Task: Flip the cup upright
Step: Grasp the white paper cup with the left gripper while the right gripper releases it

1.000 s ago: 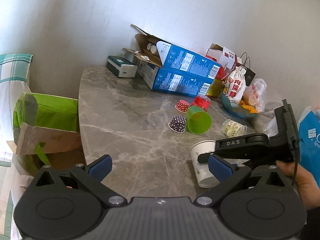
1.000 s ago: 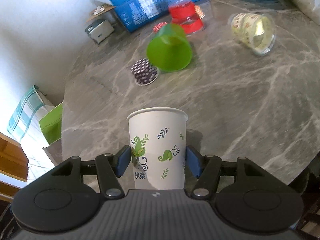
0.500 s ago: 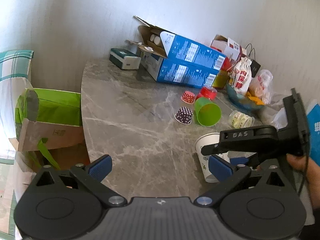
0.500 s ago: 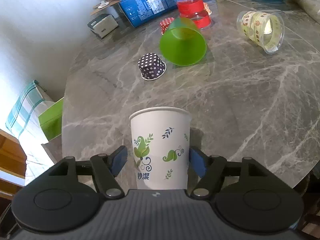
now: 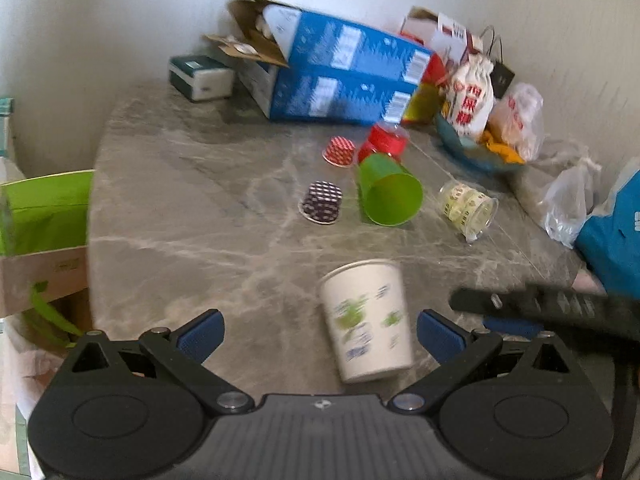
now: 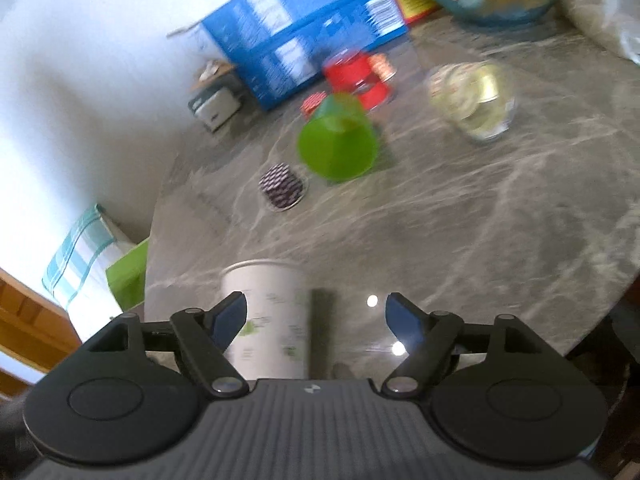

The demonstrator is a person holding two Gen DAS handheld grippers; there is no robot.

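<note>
A white paper cup point(image 5: 367, 320) printed with green leaves stands upright, mouth up, near the front edge of a grey marble desk point(image 5: 200, 208). In the left wrist view the left tool point(image 5: 318, 334) is spread wide, its blue pads on either side of the cup without touching it. The right tool point(image 5: 540, 312) shows there as a dark, blurred shape just right of the cup.

In the right wrist view the right tool point(image 6: 316, 316) is also spread wide. The cup point(image 6: 266, 320) sits off-centre, close against the left blue pad point(image 6: 230, 318) and well apart from the other pad; blur hides whether it touches.

Farther back on the desk, a green plastic cup point(image 5: 388, 190) lies on its side with its mouth toward the camera. Just left of it sits a dark polka-dot cupcake liner point(image 5: 321, 202), upside down. To the right lies a clear patterned cup point(image 5: 466, 208), also on its side. Behind them are a red cup point(image 5: 385, 142), a red patterned liner point(image 5: 339, 151) and two stacked blue boxes point(image 5: 340, 80) against the wall.
</note>
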